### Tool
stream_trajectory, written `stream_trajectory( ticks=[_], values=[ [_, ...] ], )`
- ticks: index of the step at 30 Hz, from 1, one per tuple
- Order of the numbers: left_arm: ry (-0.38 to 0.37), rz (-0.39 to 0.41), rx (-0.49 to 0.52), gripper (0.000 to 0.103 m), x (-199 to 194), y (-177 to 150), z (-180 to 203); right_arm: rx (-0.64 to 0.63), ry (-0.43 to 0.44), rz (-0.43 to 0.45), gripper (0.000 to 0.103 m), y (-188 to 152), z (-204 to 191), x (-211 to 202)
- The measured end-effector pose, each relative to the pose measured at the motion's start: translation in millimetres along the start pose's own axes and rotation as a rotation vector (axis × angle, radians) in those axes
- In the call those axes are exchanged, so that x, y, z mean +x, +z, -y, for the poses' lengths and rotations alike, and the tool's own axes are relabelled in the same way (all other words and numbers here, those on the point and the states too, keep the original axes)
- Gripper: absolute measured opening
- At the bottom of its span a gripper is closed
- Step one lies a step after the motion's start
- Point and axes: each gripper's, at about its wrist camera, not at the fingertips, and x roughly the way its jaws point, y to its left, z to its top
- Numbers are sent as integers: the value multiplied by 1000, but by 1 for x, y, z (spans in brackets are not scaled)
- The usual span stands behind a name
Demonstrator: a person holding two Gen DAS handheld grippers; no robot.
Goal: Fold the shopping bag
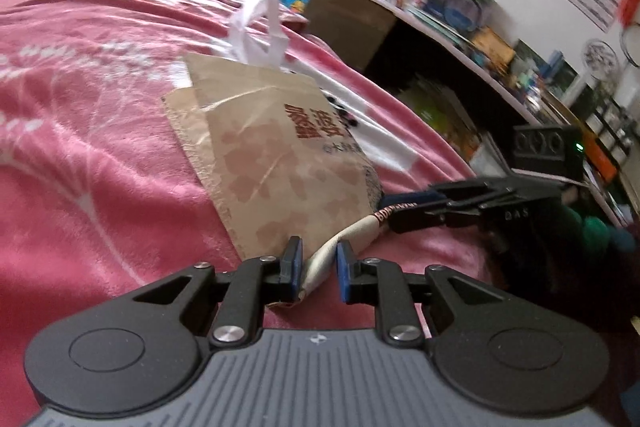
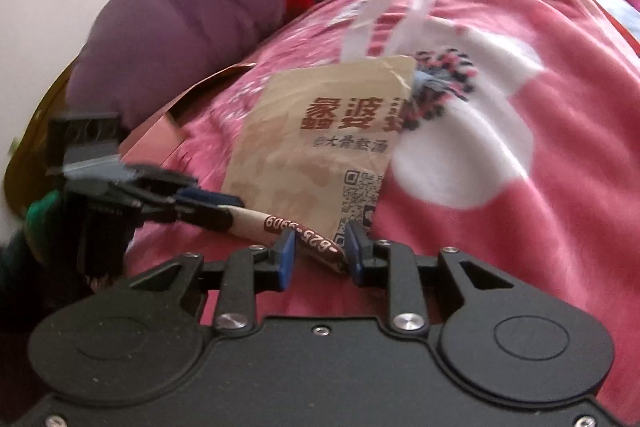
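A tan shopping bag (image 1: 276, 163) with red lettering and white handles (image 1: 260, 23) lies on a pink blanket (image 1: 100, 147). Its near edge is rolled into a tight tube (image 1: 352, 235). My left gripper (image 1: 318, 263) has the tube's end between its blue pads, with a small gap around it. My right gripper (image 1: 412, 209) closes on the tube's other end. In the right wrist view the bag (image 2: 320, 147) lies ahead, the rolled edge (image 2: 296, 235) passes between my right gripper's (image 2: 318, 251) pads, and my left gripper (image 2: 212, 205) clamps it at left.
Cluttered shelves (image 1: 460, 27) with books and boxes run along the wall beyond the bed's right edge. A purple padded jacket (image 2: 188, 19) lies on the bed at the far left in the right wrist view. The pink blanket (image 2: 520, 227) spreads to the right.
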Motion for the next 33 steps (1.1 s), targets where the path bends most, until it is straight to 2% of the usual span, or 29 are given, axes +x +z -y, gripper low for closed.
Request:
stream_trajectory(
  ticks=[4, 7, 11, 16, 19, 22, 24, 27, 30, 33],
  values=[
    [113, 49, 20, 22, -1, -5, 14, 85, -55, 37, 23, -3, -2, -5],
    [172, 73, 32, 26, -2, -6, 19, 170, -96, 87, 23, -8, -1, -6],
    [253, 101, 46, 31, -2, -7, 24, 201, -175, 112, 23, -7, -10, -3],
    [312, 120, 14, 31, -4, -8, 20, 137, -303, 97, 22, 0, -26, 5],
    [331, 130, -28, 31, -12, -11, 11, 120, -333, 89, 22, 3, -30, 9],
    [363, 124, 12, 31, -14, -13, 18, 104, -346, 78, 22, 6, -31, 10],
    [419, 140, 48, 31, -18, -13, 26, 100, -350, 74, 22, 6, -32, 9],
    [504, 183, 173, 31, -29, -10, 50, 109, -353, 86, 22, 3, -31, 9],
    [428, 209, 230, 31, -30, -9, 67, 111, -352, 107, 22, -3, -31, 8],
    [345, 177, 266, 30, -10, -10, 76, 104, -350, 129, 22, -8, -33, 7]
  ],
)
